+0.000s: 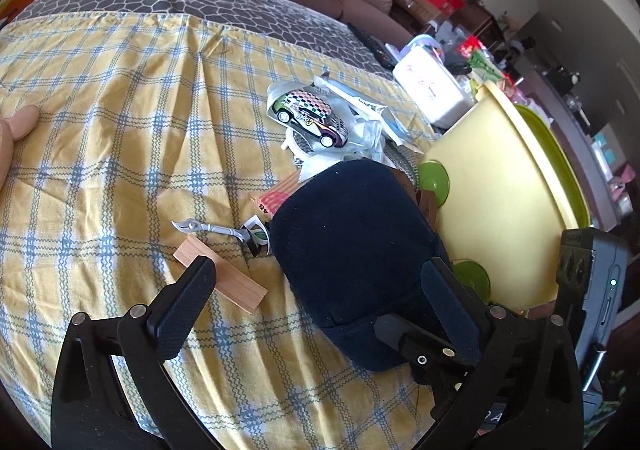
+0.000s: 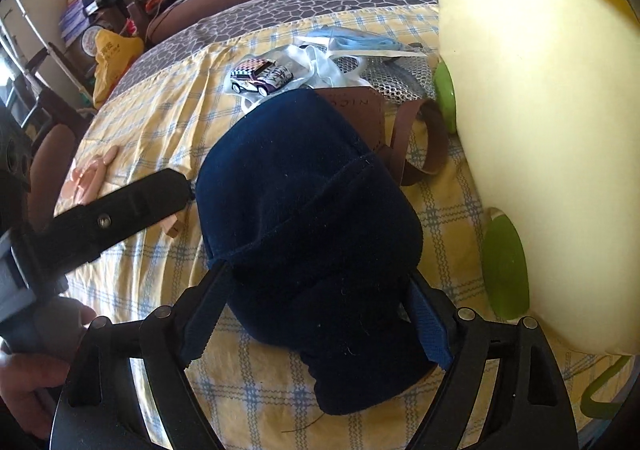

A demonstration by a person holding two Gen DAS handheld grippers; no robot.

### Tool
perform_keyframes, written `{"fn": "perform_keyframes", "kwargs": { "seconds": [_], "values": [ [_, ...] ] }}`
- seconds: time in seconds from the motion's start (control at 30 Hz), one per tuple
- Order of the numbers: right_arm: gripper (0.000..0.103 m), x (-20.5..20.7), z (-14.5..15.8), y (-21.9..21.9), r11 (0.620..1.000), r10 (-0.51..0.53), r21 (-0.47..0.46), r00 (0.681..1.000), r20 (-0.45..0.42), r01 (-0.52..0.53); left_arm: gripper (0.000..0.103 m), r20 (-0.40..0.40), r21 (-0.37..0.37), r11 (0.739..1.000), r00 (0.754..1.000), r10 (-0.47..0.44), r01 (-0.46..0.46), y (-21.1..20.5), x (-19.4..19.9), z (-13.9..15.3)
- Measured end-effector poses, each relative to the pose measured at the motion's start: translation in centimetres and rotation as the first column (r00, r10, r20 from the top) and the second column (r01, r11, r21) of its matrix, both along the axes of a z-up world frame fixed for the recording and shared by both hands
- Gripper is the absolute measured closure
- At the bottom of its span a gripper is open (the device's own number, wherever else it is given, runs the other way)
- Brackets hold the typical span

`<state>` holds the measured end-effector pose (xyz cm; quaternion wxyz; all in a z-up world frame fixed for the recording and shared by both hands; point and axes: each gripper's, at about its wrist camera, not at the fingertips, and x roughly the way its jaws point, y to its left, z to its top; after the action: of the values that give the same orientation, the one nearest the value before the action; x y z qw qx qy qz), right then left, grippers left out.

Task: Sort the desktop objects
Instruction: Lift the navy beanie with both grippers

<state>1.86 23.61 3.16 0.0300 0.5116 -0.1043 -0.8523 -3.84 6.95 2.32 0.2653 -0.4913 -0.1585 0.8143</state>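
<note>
A dark navy cloth pouch (image 1: pixel 352 250) lies on the yellow checked tablecloth (image 1: pixel 120 130). My right gripper (image 2: pixel 316 314) has its fingers on both sides of the pouch (image 2: pixel 304 210) and is shut on its near end. My left gripper (image 1: pixel 316 290) is open; its right finger lies against the pouch, its left finger is over a wooden block (image 1: pixel 224 278). A toy car (image 1: pixel 310 116), a small metal tool (image 1: pixel 212 228) and plastic wrappers (image 1: pixel 360 106) lie beyond. A brown leather strap (image 2: pixel 404 138) lies behind the pouch.
A pale yellow bin with green feet (image 1: pixel 492 186) lies on its side to the right, close to the pouch; it also shows in the right wrist view (image 2: pixel 532 110). A white box (image 1: pixel 430 84) lies behind it. A pink object (image 2: pixel 92 174) lies at the left. A sofa is behind the table.
</note>
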Motion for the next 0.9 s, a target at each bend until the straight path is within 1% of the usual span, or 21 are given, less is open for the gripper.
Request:
{"fn": "perform_keyframes", "kwargs": {
  "seconds": [0.03, 0.1, 0.17, 0.33, 0.47, 0.57, 0.63, 0.67, 0.83, 0.9],
  "values": [
    [0.018, -0.1, -0.1, -0.1, 1.0, 0.003, 0.007, 1.0, 0.004, -0.004, 0.0, 0.0, 0.003, 1.0, 1.0, -0.003, 0.003, 0.1, 0.0, 0.0],
    [0.018, -0.1, -0.3, -0.2, 1.0, 0.015, -0.012, 1.0, 0.009, -0.015, 0.0, 0.003, 0.016, 1.0, 1.0, -0.006, 0.006, 0.2, 0.0, 0.1],
    [0.017, 0.0, -0.3, -0.6, 1.0, 0.031, 0.004, 0.999, 0.011, -0.031, 0.0, 0.009, 0.033, 0.999, 1.0, -0.004, 0.004, 0.0, 0.0, 0.1],
    [0.013, 0.3, -0.2, -2.1, 0.986, 0.119, 0.119, 0.993, 0.021, -0.12, 0.0, 0.026, 0.067, 0.998, 1.0, -0.005, 0.003, 0.1, -0.2, 0.1],
    [0.013, 0.8, -0.4, -2.5, 0.97, 0.175, 0.161, 0.983, 0.049, -0.181, 0.001, 0.035, 0.075, 0.997, 0.999, -0.012, 0.01, 0.2, -0.1, 0.2],
    [0.013, 1.4, -0.4, -2.7, 0.947, 0.238, 0.206, 0.969, 0.066, -0.246, 0.001, 0.04, 0.071, 0.997, 0.999, -0.017, 0.015, 0.4, -0.1, 0.2],
    [0.015, 1.8, -0.5, -2.7, 0.929, 0.272, 0.242, 0.96, 0.066, -0.28, 0.001, 0.044, 0.067, 0.998, 0.999, -0.017, 0.014, 0.5, -0.1, 0.1],
    [0.017, 2.0, -0.6, -2.6, 0.924, 0.282, 0.248, 0.957, 0.068, -0.29, 0.001, 0.045, 0.073, 0.997, 0.999, -0.016, 0.013, 0.4, -0.1, 0.1],
    [0.019, 2.0, -0.8, -2.6, 0.918, 0.303, 0.24, 0.949, 0.083, -0.314, 0.001, 0.064, 0.108, 0.994, 0.998, -0.006, -0.001, 0.0, -0.2, -0.1],
    [0.019, 2.3, -0.8, -2.8, 0.902, 0.337, 0.25, 0.936, 0.102, -0.352, 0.001, 0.07, 0.113, 0.994, 0.998, -0.006, -0.002, -0.2, -0.3, -0.1]
  ]
}}
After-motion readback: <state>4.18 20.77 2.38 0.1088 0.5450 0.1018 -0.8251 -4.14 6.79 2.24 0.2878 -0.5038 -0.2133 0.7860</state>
